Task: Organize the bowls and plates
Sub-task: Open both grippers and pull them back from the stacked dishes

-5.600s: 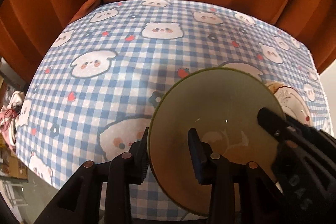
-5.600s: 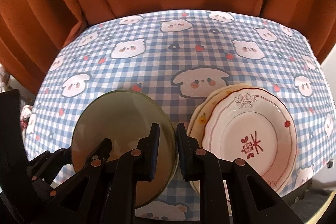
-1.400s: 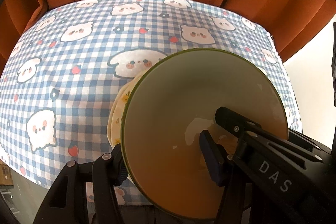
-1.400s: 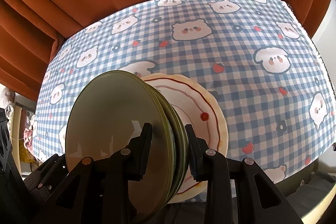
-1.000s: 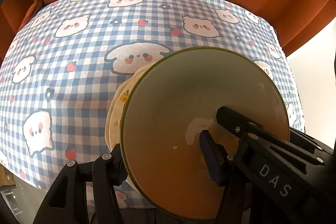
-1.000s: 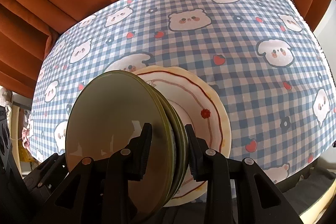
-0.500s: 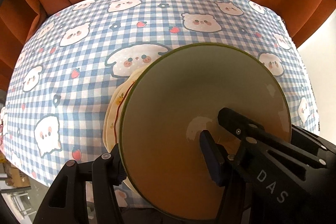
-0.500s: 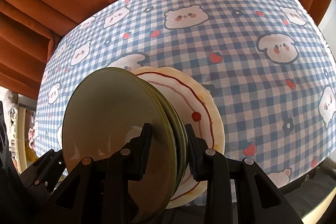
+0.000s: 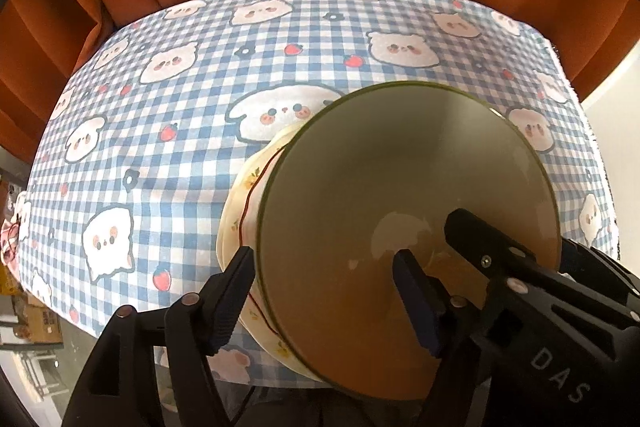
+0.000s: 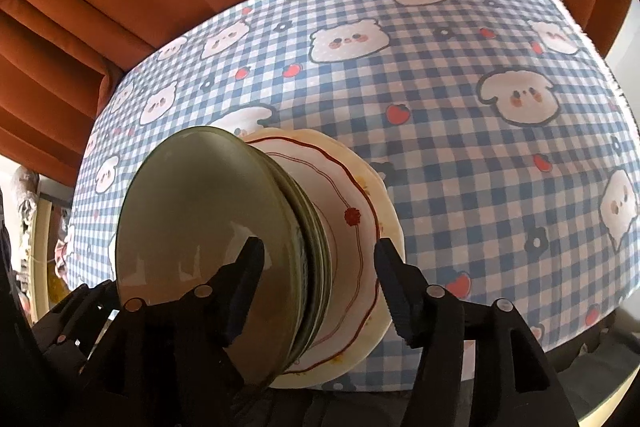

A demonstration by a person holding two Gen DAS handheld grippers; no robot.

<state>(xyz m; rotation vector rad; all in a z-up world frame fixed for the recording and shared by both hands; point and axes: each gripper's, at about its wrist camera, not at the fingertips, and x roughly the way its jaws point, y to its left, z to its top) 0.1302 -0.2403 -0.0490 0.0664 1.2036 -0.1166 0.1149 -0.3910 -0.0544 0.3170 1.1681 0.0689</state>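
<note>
Both hand-held grippers have just spread — our left hand-held gripper [image 9: 324, 297] and right hand-held gripper [image 10: 320, 281] release the green bowls [image 10: 208, 247], now nested between their fingers on the stacked plates [image 10: 360, 227] — stacking looks finished.

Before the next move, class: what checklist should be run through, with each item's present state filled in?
1. Right hand-held gripper has let go: ok. Its jaws stand apart, one on each side of the green bowl rim.
2. Left hand-held gripper grip: cannot tell. One finger is outside the rim and one inside, but contact is unclear.
3. Bowl placed over the plate stack: ok.
4. Bowl seated flat on the top plate: cannot tell, because the underside is hidden.
5. Stack fully on the tablecloth: cannot tell. It lies close to the near edge.
</note>
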